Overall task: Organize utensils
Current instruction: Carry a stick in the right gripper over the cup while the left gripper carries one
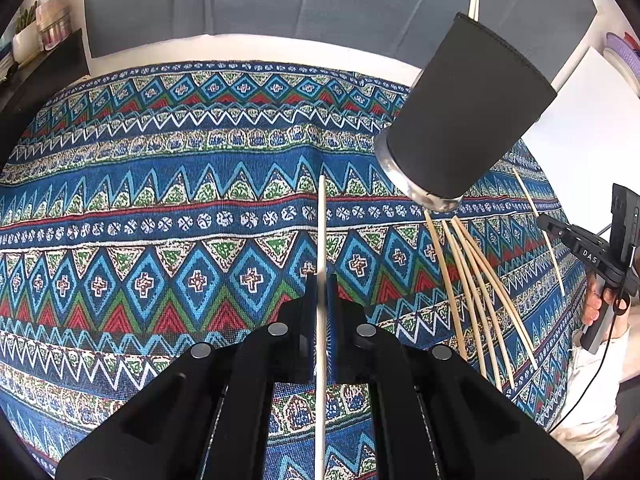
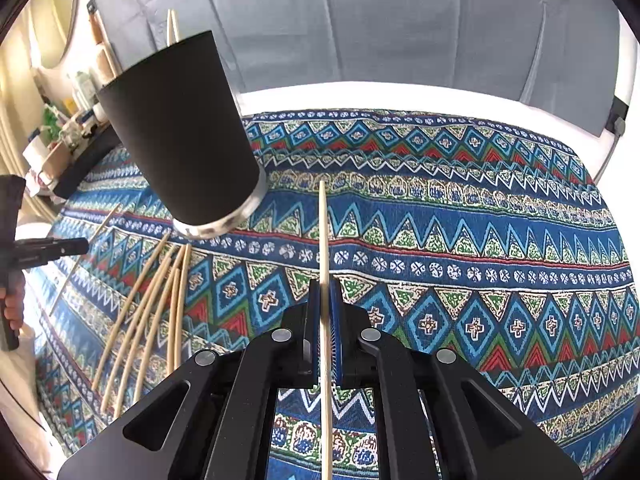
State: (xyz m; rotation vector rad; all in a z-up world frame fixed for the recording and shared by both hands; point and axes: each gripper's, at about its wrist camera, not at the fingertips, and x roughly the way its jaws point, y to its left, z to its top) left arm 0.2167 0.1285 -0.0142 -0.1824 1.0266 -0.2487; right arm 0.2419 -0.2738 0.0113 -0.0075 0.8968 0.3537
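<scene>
Each of the two black grippers clamps one thin, pale wooden chopstick: the left gripper (image 1: 321,300) on one chopstick (image 1: 321,232), the right gripper (image 2: 327,304) on another (image 2: 323,232), both sticks pointing forward over the blue patterned tablecloth (image 1: 160,208). Six more chopsticks (image 1: 472,280) lie loose on the cloth beside one black cylindrical cup (image 1: 468,116), which holds two sticks (image 1: 474,0).

I am seeing a patterned blue tablecloth (image 2: 480,240) lying spread out; beyond its far edge a grey cushioned backrest (image 2: 360,20) is standing, and off its left side a cluttered shelf of small containers (image 2: 60,132) is sitting
</scene>
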